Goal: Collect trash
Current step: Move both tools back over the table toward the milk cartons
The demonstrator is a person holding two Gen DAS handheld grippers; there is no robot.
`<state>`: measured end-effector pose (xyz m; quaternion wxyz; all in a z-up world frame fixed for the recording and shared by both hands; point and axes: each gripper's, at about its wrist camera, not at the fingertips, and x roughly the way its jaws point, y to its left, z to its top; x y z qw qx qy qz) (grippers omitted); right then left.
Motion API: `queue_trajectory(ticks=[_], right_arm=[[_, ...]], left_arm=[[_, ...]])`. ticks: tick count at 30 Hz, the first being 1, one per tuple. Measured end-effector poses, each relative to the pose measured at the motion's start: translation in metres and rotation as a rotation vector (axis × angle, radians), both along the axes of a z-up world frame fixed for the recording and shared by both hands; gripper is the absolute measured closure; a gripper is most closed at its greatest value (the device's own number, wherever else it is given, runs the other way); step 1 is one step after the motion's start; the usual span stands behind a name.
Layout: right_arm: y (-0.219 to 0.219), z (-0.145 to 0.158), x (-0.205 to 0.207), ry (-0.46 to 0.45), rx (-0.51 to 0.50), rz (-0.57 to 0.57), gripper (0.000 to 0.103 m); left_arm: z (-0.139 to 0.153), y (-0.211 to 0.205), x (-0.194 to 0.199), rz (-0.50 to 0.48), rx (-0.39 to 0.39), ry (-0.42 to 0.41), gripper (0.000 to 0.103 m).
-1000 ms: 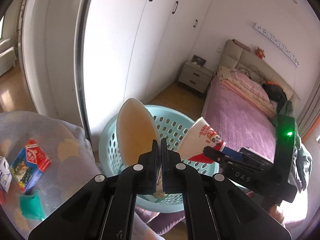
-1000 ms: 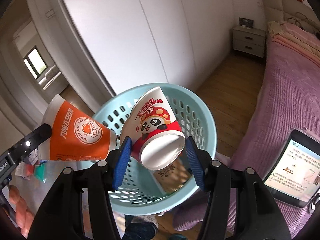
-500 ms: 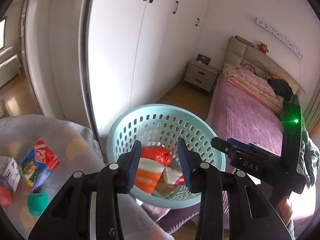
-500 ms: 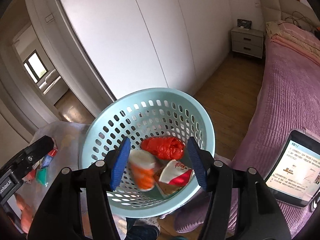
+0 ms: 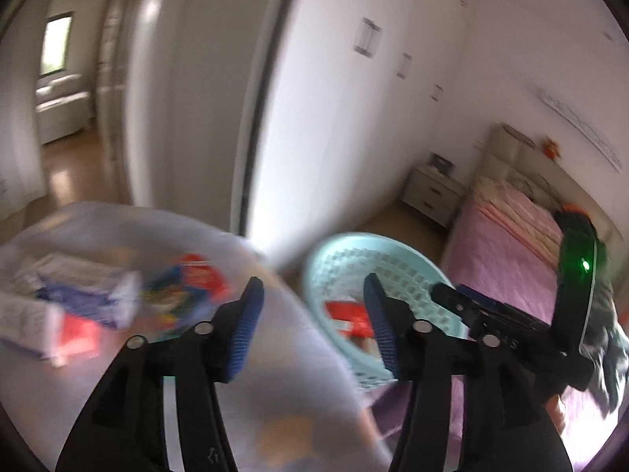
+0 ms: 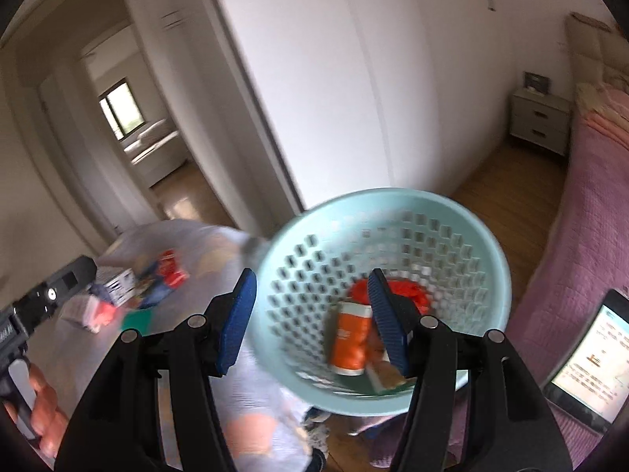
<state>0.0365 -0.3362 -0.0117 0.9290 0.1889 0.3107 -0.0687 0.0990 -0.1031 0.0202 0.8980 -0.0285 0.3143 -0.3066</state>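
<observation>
Each wrist fisheye looks forward and down along its own fingers; both share the near pale-blue basket [image 5: 397, 251] [image 6: 393, 204] ahead.

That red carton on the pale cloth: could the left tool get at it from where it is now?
Probably yes. The left tool is empty, its jaws opening, and the red carton lies uncovered on the cloth just ahead, with nothing between them. Blur hides the fine detail.

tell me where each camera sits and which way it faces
Left wrist: on the left tool, jaws opening and empty, looking down at the table with its cartons; the right tool shows.
Right wrist: on the right tool, over the basket; a hand shows.
Shared: basket, table, bed.
</observation>
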Motion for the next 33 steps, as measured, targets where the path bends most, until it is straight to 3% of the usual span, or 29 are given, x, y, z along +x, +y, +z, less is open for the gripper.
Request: queue_trajectory(ticks=[5,12,16,19,23,30,33], right_arm=[[0.046,0.0,0.019,0.001,-0.012,0.116,0.048],[0.115,-0.015,0.054,0.016,-0.007,0.275,0.048],[0.15,-0.025,0.074,0.037,-0.023,0.329,0.048],[0.171,-0.033,0.089,0.053,-0.028,0.353,0.048],[0.188,-0.042,0.102,0.081,-0.004,0.377,0.048],[0.193,-0.048,0.101,0.101,-0.037,0.386,0.048],[0.193,-0.049,0.101,0.107,-0.044,0.387,0.048]], left_arm=[[0.003,0.072,0.007,0.262,0.035,-0.032,0.036],[-0.019,0.151,0.029,0.496,0.147,0.013,0.035],[-0.037,0.176,0.043,0.528,0.193,0.069,0.035],[-0.049,0.179,0.052,0.495,0.223,0.094,0.035],[-0.063,0.177,0.059,0.537,0.317,0.071,0.037],[-0.059,0.172,0.051,0.492,0.31,0.051,0.036],[-0.062,0.165,0.051,0.502,0.362,0.05,0.036]])
